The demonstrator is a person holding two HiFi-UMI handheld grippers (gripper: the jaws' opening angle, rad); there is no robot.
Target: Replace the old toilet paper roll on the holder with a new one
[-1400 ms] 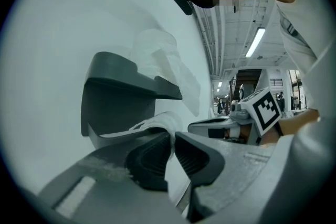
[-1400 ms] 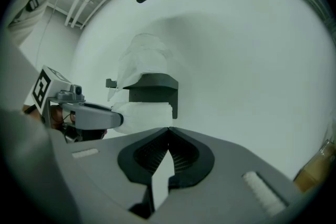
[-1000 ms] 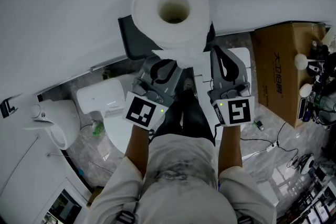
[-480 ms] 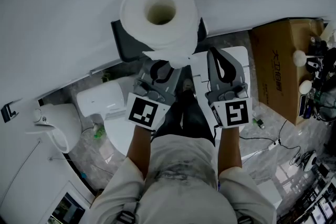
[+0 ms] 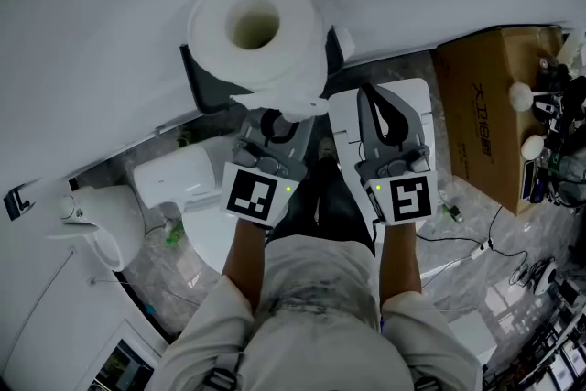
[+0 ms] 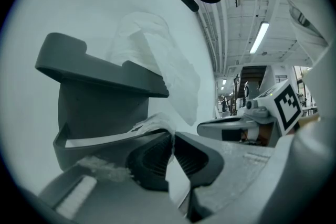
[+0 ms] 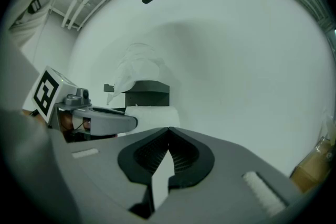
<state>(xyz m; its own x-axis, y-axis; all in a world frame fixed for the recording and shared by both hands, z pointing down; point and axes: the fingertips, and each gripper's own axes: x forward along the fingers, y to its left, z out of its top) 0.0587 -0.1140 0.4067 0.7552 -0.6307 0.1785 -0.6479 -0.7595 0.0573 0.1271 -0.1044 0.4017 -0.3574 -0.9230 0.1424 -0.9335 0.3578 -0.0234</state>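
A big white toilet paper roll point(image 5: 252, 27) stands on end, hole up, on top of the dark grey wall holder point(image 5: 203, 82). A loose sheet point(image 5: 279, 101) hangs from its lower edge. My left gripper point(image 5: 275, 112) is right under that sheet, its jaws shut on the crumpled paper end point(image 6: 152, 126). In the left gripper view the holder point(image 6: 100, 76) fills the left, with white paper point(image 6: 157, 55) draped over its top shelf. My right gripper point(image 5: 371, 93) is beside the left one, to the right of the holder point(image 7: 149, 86), shut and holding nothing point(image 7: 168, 129).
A white toilet point(image 5: 183, 183) stands below the holder at the left, and a white fixture point(image 5: 92, 215) sits further left. A cardboard box point(image 5: 485, 119) stands at the right, with cables and clutter on the floor beyond it. The wall is plain white.
The roll and holder now sit further left in the head view. Both grippers have kept their places, the left one staying at the hanging sheet.
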